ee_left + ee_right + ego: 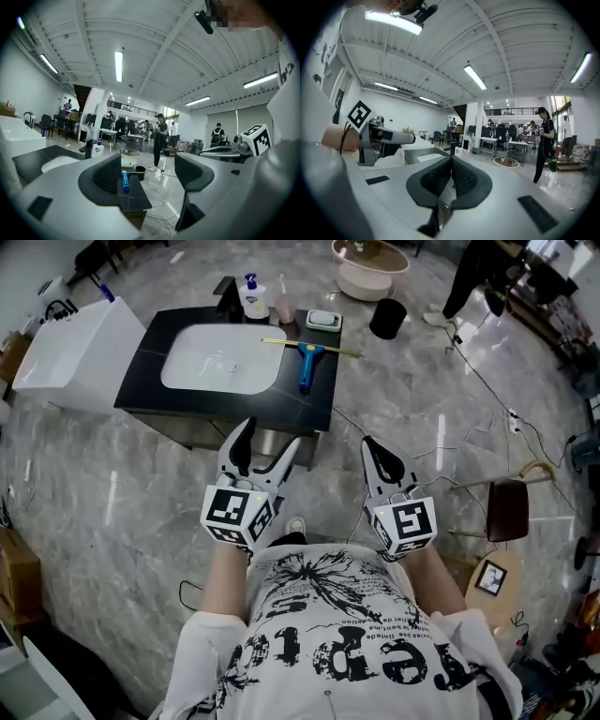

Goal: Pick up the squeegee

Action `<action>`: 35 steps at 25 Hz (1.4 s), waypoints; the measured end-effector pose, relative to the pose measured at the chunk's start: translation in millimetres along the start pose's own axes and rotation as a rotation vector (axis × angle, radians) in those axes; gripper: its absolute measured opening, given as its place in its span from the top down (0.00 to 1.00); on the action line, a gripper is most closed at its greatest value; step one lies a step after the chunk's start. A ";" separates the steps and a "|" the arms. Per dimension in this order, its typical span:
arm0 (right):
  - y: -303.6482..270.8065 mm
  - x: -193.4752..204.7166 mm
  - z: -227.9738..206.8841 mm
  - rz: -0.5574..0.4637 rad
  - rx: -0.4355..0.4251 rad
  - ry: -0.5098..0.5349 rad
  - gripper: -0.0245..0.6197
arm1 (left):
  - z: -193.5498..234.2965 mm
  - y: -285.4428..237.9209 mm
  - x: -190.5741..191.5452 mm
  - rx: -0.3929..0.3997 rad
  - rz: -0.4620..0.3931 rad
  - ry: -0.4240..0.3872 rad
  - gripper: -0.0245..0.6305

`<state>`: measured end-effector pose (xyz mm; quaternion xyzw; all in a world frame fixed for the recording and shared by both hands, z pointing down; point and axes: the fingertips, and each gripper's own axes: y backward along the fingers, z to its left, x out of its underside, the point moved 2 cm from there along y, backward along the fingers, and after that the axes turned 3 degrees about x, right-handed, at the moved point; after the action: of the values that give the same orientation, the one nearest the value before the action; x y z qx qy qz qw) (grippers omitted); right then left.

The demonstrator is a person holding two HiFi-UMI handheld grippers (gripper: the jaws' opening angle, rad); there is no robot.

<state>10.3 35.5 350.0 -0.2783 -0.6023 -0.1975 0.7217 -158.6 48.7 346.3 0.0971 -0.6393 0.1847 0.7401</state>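
The squeegee (307, 366), blue-handled with a thin yellowish blade across its far end, lies flat on the black counter (309, 404) to the right of the white sink basin (223, 357). Both grippers hang in the air in front of the counter, well short of it. My left gripper (268, 441) is open with nothing between its fingers; in the left gripper view (150, 176) the squeegee (125, 181) shows far off between the jaws. My right gripper (374, 448) is shut and empty, its pads pressed together in the right gripper view (451, 176).
A soap bottle (253, 298), a pink cup (286, 308), a soap dish (323, 321) and a black faucet (226, 292) line the counter's back edge. A black bin (387, 319), floor cables (469, 442) and a stool (507, 510) are to the right. A white tub (75, 343) stands left.
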 end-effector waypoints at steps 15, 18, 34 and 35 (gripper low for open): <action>-170.4 16.8 -62.9 0.071 0.053 -0.071 0.94 | 115.8 -146.1 16.6 0.044 0.140 0.032 0.44; -202.0 19.4 -93.3 0.083 0.030 -0.075 0.94 | 127.4 -190.1 26.2 0.017 0.198 0.034 0.44; -355.8 85.0 -247.1 0.199 -0.095 -0.126 0.94 | 183.3 -401.8 167.3 -0.118 0.671 0.110 0.44; -361.7 92.3 -252.3 0.212 -0.097 -0.132 0.94 | 187.0 -407.9 176.1 -0.129 0.694 0.115 0.44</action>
<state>-4.3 -398.7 469.4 -0.3875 -0.6055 -0.1302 0.6829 -146.6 -368.4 587.6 -0.1833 -0.6018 0.3897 0.6725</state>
